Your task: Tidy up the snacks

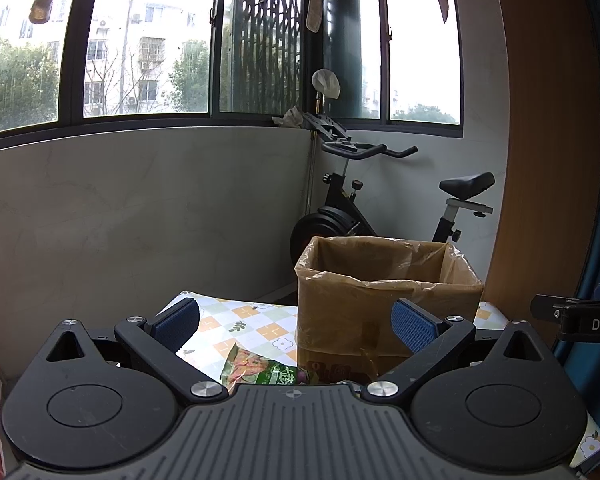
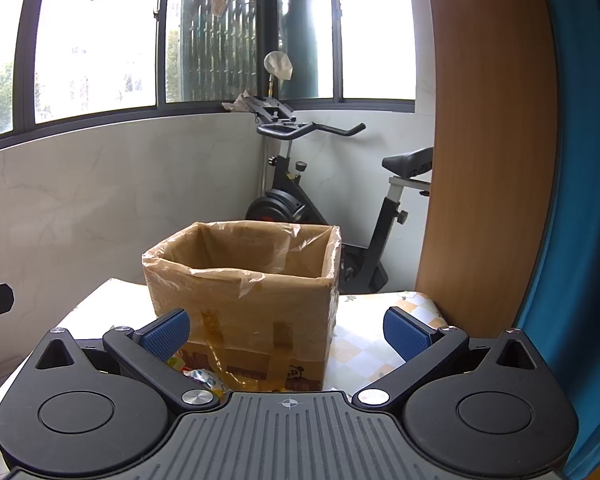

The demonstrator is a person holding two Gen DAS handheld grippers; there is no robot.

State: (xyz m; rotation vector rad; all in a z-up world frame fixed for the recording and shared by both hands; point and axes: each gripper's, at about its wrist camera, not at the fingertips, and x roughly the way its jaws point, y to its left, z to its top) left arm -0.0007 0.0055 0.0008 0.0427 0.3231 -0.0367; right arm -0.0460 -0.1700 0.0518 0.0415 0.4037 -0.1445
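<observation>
Left gripper [image 1: 296, 320] hovering w/ jaws spread wide, gripping nothing; blue pads [image 1: 178, 318] well apart. Lying just below, between the fingers: green snack packet [image 1: 260, 372] on checkered tablecloth [image 1: 240, 320], touching base of cardboard box [image 1: 384, 312]. Box standing upright, top open, lined w/ clear plastic; contents not showing. Right gripper [image 2: 286, 334] also gaping wide, empty, facing box [image 2: 244, 292] front. Peeking by its left finger: more colourful snack wrappers [image 2: 204, 378], partly hidden. Standing behind table: exercise bike [image 2: 320, 200] near window.
</observation>
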